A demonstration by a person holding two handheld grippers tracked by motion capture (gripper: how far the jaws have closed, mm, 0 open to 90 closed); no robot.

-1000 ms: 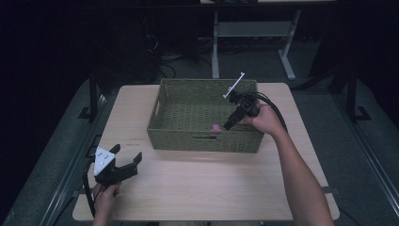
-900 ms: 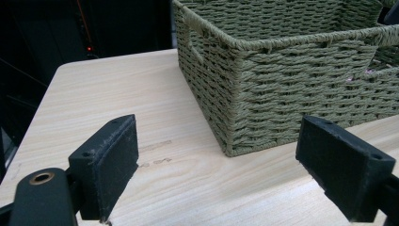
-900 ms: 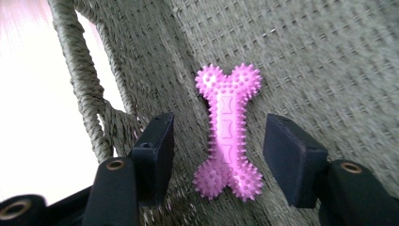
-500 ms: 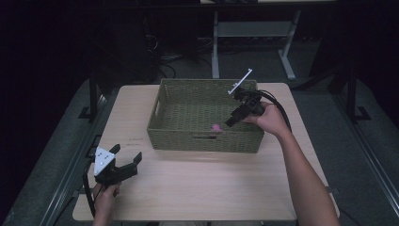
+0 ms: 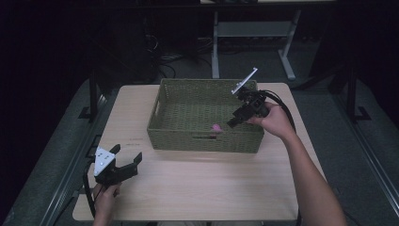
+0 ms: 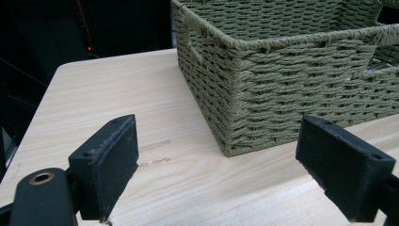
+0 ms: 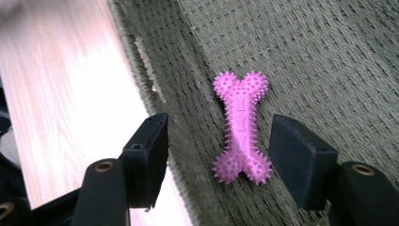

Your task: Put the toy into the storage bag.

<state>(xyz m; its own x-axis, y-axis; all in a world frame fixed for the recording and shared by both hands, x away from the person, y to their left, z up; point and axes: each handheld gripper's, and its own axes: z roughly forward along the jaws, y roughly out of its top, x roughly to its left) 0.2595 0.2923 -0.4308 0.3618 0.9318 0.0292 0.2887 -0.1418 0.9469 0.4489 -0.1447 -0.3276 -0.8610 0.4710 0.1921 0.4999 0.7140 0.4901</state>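
Observation:
A pink spiky bone toy (image 5: 217,127) lies flat on the floor of a green woven basket (image 5: 202,141), near its front wall. My right gripper (image 5: 234,123) hovers just above and to the right of it, tilted down into the basket. Its jaws have just been opening. In the right gripper view the bone (image 7: 241,125) lies below the gap of my right gripper (image 7: 221,139), and neither pad touches it. My left gripper (image 5: 127,152) rests open and empty at the table's front left. From the left gripper (image 6: 226,165) I look at the basket's corner (image 6: 282,84).
The basket stands at the back middle of the light wooden table (image 5: 202,188). Bare tabletop (image 6: 117,103) lies between my left gripper and the basket. Dark floor, cables and a desk frame (image 5: 254,33) lie beyond the far edge.
My right gripper has lifted up and back a little from the bone while its jaws spread. The bone stays on the basket floor. The left gripper has not moved.

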